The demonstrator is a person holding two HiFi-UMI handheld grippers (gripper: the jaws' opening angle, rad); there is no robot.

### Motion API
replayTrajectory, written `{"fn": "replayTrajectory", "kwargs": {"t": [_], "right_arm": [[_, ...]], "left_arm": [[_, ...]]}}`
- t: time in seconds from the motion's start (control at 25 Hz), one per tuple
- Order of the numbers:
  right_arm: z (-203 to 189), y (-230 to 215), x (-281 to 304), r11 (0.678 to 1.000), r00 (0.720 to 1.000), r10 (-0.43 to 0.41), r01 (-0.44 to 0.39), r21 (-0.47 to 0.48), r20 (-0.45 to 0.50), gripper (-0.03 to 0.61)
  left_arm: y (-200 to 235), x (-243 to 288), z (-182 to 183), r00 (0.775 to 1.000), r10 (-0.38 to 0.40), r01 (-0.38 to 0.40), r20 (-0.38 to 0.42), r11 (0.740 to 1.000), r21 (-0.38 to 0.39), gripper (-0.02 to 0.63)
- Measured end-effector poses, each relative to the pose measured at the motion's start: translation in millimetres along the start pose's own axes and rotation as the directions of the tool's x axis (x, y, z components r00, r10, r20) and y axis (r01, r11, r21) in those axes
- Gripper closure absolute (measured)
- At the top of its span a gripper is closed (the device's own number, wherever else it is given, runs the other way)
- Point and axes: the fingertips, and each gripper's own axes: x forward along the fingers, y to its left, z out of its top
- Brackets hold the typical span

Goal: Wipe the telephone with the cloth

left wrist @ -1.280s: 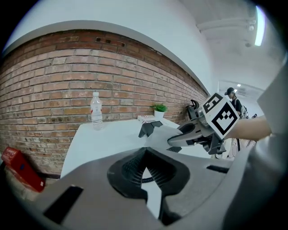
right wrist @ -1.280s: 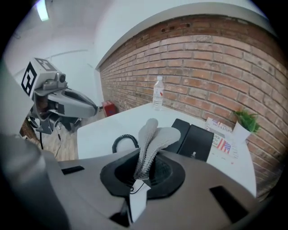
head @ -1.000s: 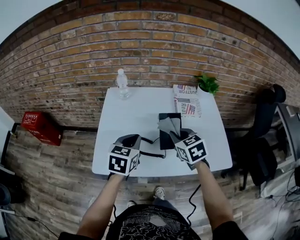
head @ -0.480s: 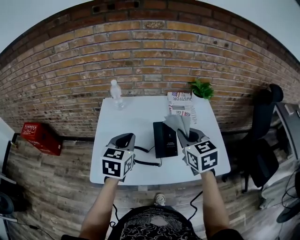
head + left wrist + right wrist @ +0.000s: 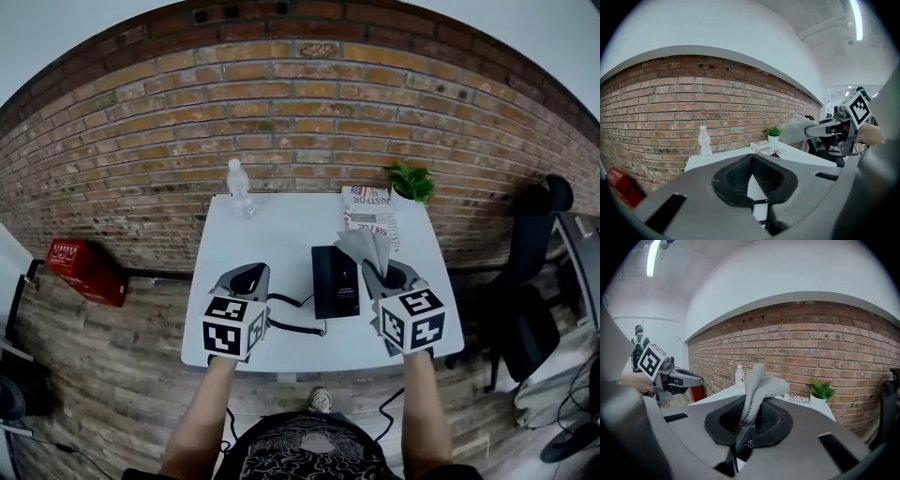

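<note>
Two grippers flank the black rectangular telephone (image 5: 335, 281) on the white table (image 5: 272, 234). Your right gripper (image 5: 382, 274) pinches the folded grey cloth (image 5: 364, 248), with its loose end forward, likely ready for wiping. Your left gripper (image 5: 250, 274) has its jaws together and empty.

It looks like an office. Beyond the left hand-held gripper (image 5: 246, 279), a white rectangular worktop (image 5: 272, 225) stands against a red brick wall (image 5: 300, 112). It carries a black desk telephone (image 5: 336, 281), a folded newspaper (image 5: 370, 208) and a small green potted plant (image 5: 412, 183). A black office chair (image 5: 539, 225) stands right of the right hand-held gripper (image 5: 384, 277).
</note>
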Motion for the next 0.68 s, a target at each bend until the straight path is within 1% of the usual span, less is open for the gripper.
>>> {"fn": "replayTrajectory", "kwargs": {"t": [0.24, 0.4, 0.68], "right_arm": [[4, -3, -1, 1.0, 1.0, -0.003, 0.003, -0.003, 0.004, 0.568], [2, -3, -1, 1.0, 1.0, 0.004, -0.005, 0.016, 0.008, 0.569], [-3, -6, 1, 1.0, 1.0, 0.006, -0.006, 0.014, -0.005, 0.569]], "left_arm": [[0, 5, -3, 1.0, -0.006, 0.005, -0.013, 1.0, -0.005, 0.609], [-3, 8, -4, 1.0, -0.012, 0.012, -0.016, 1.0, -0.004, 0.609], [-5, 14, -6, 1.0, -0.018, 0.017, -0.024, 1.0, -0.008, 0.609]]}}
